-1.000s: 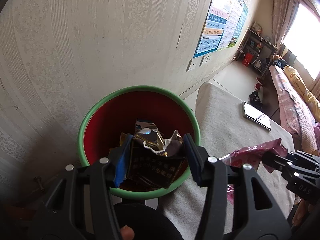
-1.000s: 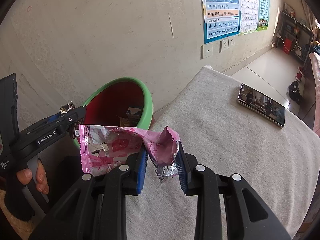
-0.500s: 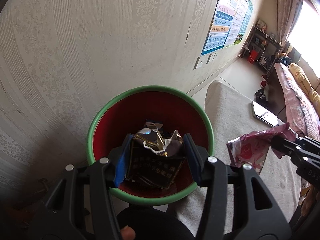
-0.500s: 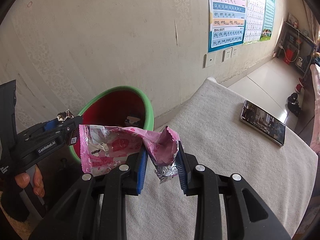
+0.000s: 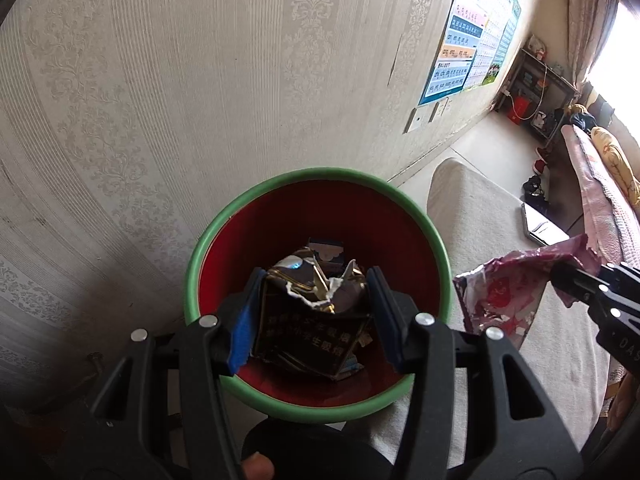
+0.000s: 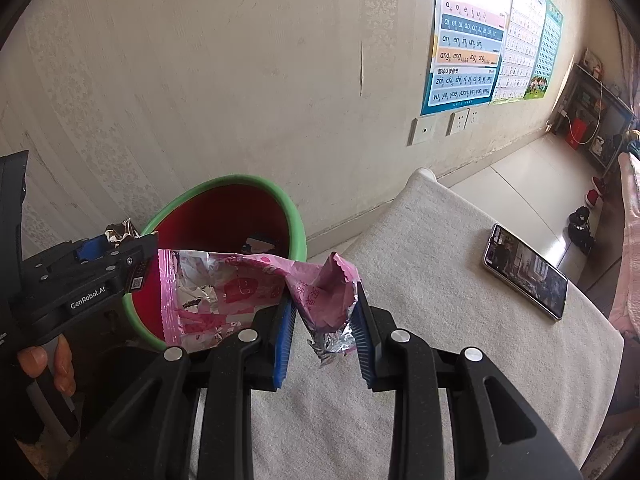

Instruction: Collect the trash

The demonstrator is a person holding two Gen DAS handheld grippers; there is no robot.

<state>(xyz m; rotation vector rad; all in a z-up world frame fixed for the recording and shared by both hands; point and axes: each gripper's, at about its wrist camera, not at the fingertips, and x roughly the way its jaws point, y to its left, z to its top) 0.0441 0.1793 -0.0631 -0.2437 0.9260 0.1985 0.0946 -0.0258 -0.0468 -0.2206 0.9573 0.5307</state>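
A red bin with a green rim (image 5: 320, 174) (image 6: 294, 216) stands on the floor by the wall, with some trash at its bottom. My left gripper (image 5: 316, 316) hangs right over its mouth, shut on a crumpled dark wrapper with gold foil (image 5: 312, 320). My right gripper (image 6: 324, 312) is shut on a pink foil-lined snack bag (image 6: 224, 292), which trails left toward the bin's near rim. In the left wrist view that pink bag (image 5: 504, 292) and the right gripper (image 5: 560, 280) sit just right of the bin, over the cloth.
A table under a beige cloth (image 6: 432, 280) adjoins the bin on its right. A phone (image 6: 526, 270) lies on the cloth farther right. Patterned wallpaper backs the bin, with charts (image 6: 468, 40) and wall sockets (image 6: 440, 128) on it. A bed (image 5: 600, 184) lies at the far right.
Both grippers have drifted toward the bin with their wrappers still held. The bin now lies more centred under the left gripper, and the pink bag sits closer to its rim.
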